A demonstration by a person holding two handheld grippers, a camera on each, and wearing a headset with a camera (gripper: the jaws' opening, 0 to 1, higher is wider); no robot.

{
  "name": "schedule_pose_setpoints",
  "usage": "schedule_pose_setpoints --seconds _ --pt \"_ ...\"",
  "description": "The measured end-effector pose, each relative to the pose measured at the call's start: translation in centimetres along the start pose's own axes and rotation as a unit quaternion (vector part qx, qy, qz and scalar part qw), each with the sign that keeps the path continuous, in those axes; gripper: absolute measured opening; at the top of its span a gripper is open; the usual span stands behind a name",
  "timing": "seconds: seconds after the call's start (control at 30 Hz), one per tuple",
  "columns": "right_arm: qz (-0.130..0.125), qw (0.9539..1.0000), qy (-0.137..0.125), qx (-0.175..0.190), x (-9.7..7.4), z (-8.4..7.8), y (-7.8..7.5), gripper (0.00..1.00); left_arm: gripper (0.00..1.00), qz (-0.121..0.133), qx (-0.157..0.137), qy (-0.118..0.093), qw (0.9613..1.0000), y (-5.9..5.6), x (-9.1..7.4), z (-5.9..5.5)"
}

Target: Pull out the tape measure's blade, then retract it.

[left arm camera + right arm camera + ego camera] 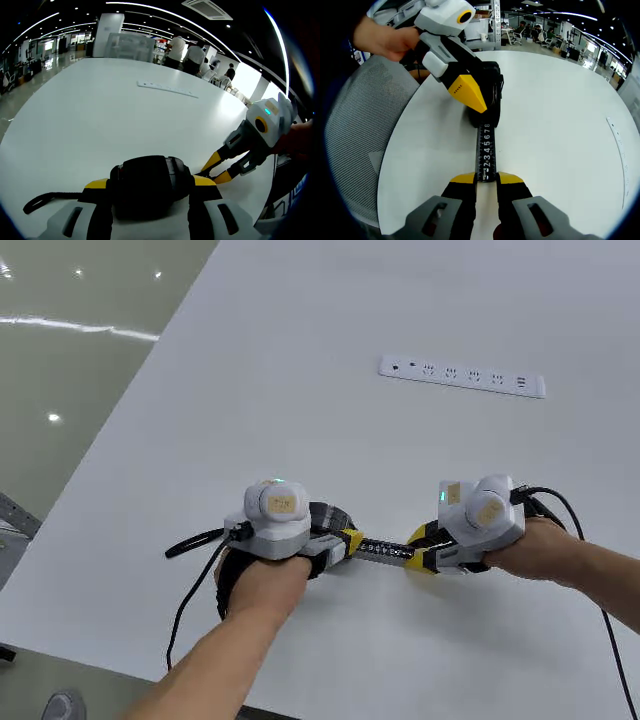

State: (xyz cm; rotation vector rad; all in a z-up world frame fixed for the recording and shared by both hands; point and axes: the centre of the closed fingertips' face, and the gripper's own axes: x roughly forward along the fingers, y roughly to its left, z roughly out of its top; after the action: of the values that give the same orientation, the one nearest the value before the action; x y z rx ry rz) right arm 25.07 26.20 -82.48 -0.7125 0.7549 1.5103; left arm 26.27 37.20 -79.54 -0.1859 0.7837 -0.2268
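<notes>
White worktop (300, 370): left gripper (150, 182) fingers (202, 181) squeeze the case (492, 82) so it won't slide; right gripper (486, 177), at 3 o'clock, pinches the blade (486, 145), ready to pull.

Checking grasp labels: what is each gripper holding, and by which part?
The left gripper clamps the tape measure's black case; the right gripper pinches the blade by its end.

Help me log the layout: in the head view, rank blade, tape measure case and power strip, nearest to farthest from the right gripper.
1. Blade, clamped in the jaws of the right gripper.
2. Tape measure case, just to its left.
3. Power strip, far up the table, beyond both.
</notes>
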Motion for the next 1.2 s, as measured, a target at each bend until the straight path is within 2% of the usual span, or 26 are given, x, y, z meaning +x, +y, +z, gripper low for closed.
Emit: schedule_pose_setpoints --seconds 1.2 --pt "-0.001 0.9998 -0.018 -0.005 2.8 3.7 0.1 0.12 0.57 -0.005 -0.005 0.002 1.0 -0.1 0.0 0.0"
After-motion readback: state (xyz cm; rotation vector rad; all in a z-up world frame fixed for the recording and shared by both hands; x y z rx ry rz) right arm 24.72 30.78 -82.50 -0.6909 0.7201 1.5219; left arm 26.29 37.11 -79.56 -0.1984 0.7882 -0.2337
